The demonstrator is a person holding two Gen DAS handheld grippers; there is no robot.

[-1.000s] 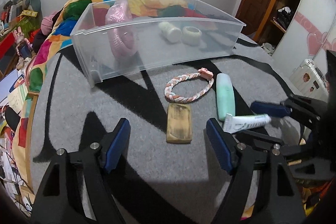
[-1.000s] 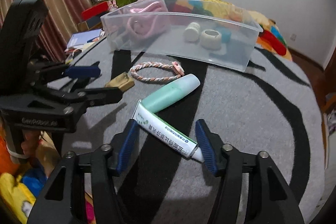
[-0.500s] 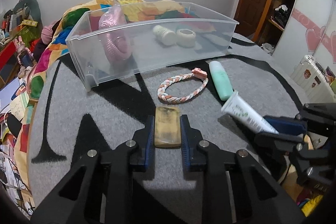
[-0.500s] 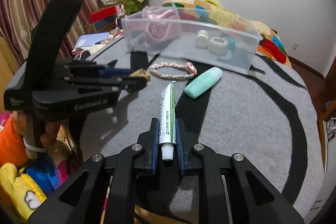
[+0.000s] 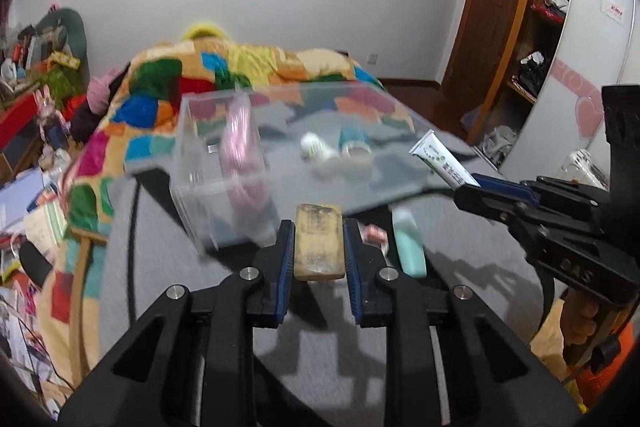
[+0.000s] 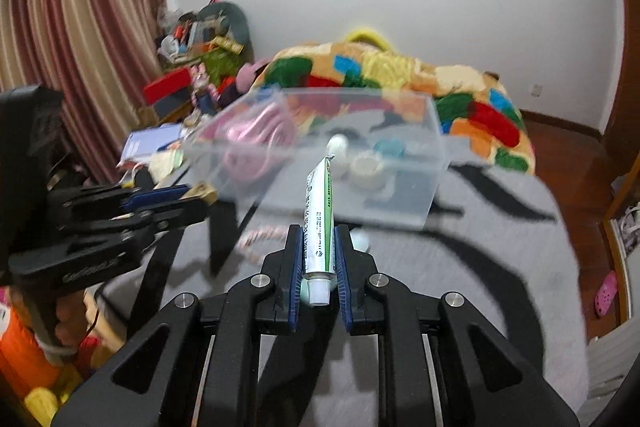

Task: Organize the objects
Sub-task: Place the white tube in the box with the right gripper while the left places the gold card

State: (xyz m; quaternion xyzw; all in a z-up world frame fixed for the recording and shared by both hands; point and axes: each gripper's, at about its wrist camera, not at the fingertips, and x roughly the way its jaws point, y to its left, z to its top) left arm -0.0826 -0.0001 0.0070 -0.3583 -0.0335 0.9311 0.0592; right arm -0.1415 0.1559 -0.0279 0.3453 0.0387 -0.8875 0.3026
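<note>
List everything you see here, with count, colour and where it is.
Storage bin: one, clear, on grey rug.
Pink coiled item: one, inside bin, left.
Small bottle: one, white, inside bin.
Tape roll: one, cream, inside bin.
Braided ring: one, pink-white, on rug.
Green tube: one, mint, on rug.
Soap bar: one, tan, in left claw.
Toothpaste tube: one, white-green, in right claw.
</note>
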